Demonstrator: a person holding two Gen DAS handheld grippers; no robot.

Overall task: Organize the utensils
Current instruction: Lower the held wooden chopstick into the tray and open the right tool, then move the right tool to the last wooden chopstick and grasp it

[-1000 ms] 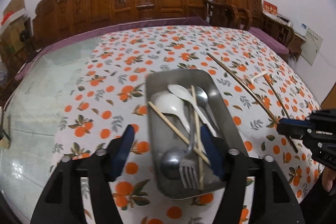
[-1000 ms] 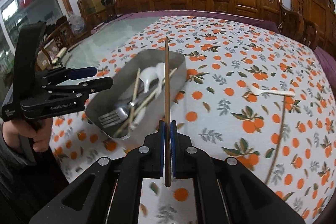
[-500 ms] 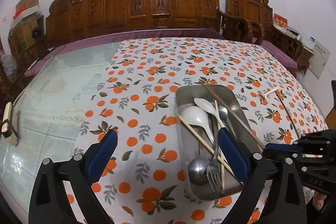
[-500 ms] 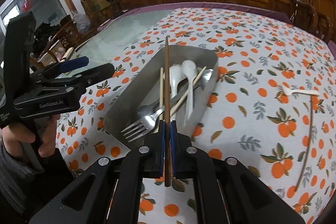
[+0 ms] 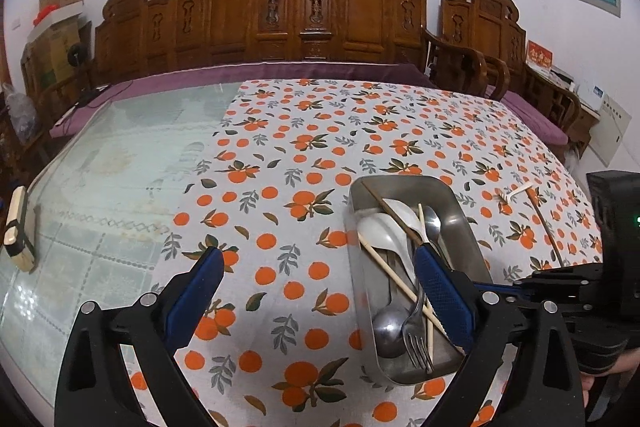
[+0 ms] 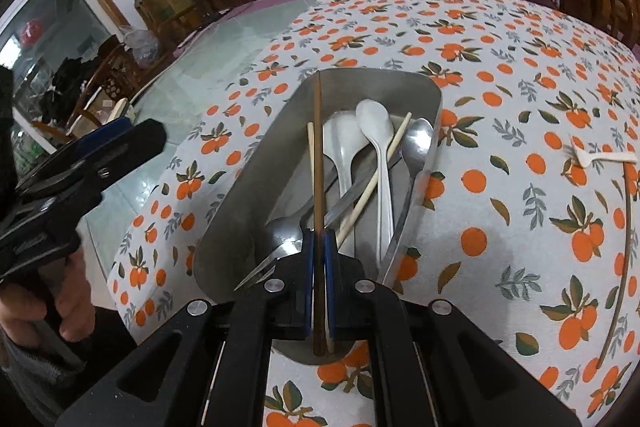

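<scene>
A steel tray (image 6: 424,95) (image 5: 460,203) on the orange-print cloth holds white spoons (image 6: 376,123), a metal spoon (image 6: 416,143), a fork (image 5: 416,339) and pale chopsticks (image 6: 372,183). My right gripper (image 6: 319,239) is shut on a dark brown chopstick (image 6: 317,147), held lengthwise low over the tray's left side, its tip near the far wall. That chopstick also shows in the left wrist view (image 5: 396,219). My left gripper (image 5: 316,263) is open and empty, above the cloth just left of the tray.
A second dark chopstick (image 6: 622,259) (image 5: 546,227) and a small white plastic fork (image 6: 604,158) (image 5: 516,193) lie on the cloth right of the tray. Bare glass tabletop (image 5: 100,187) lies to the left. Carved wooden chairs (image 5: 312,15) line the far side.
My right gripper has carried the dark chopstick down and forward over the tray. My left gripper has pulled back and to the left, off the tray, and stays open.
</scene>
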